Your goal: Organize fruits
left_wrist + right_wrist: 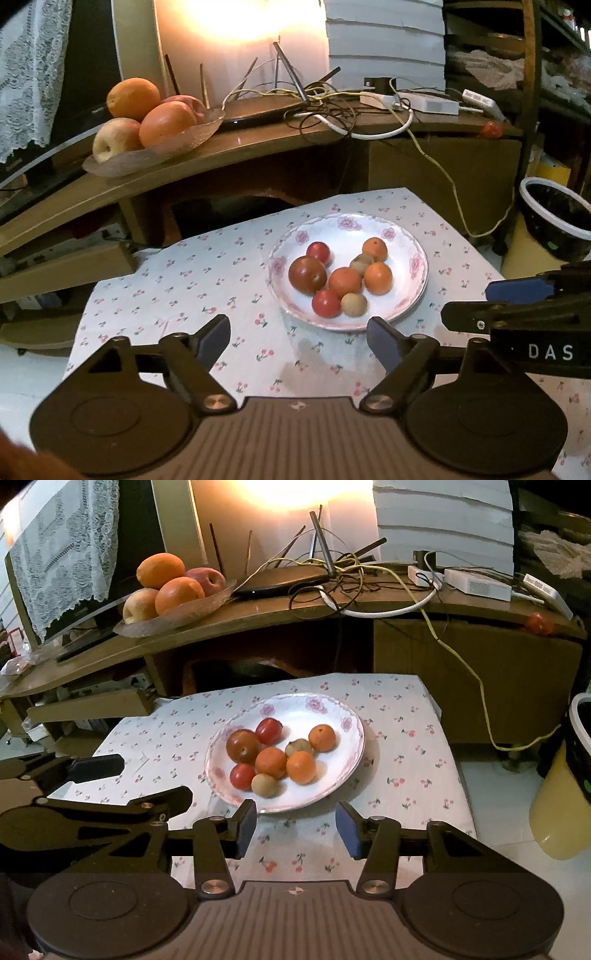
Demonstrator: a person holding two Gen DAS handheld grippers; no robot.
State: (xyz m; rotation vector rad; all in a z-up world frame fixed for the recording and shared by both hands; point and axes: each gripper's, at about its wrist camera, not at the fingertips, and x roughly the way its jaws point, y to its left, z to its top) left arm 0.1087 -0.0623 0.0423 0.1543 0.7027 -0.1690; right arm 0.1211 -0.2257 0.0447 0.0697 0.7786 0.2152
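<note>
A white round plate (343,716) with pink flower rim holds orange, red and tan-brown small fruits (271,762); the white cloth (406,760) bears small cherry prints.

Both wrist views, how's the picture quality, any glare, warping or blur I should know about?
Left wrist view: the lamp glow blows out white at the top; the wooden shelf bows from fisheye warp; the floral plate stays sharp. Right wrist view: same glare and bowing; the yellow bin at the right edge looks stretched.
</note>
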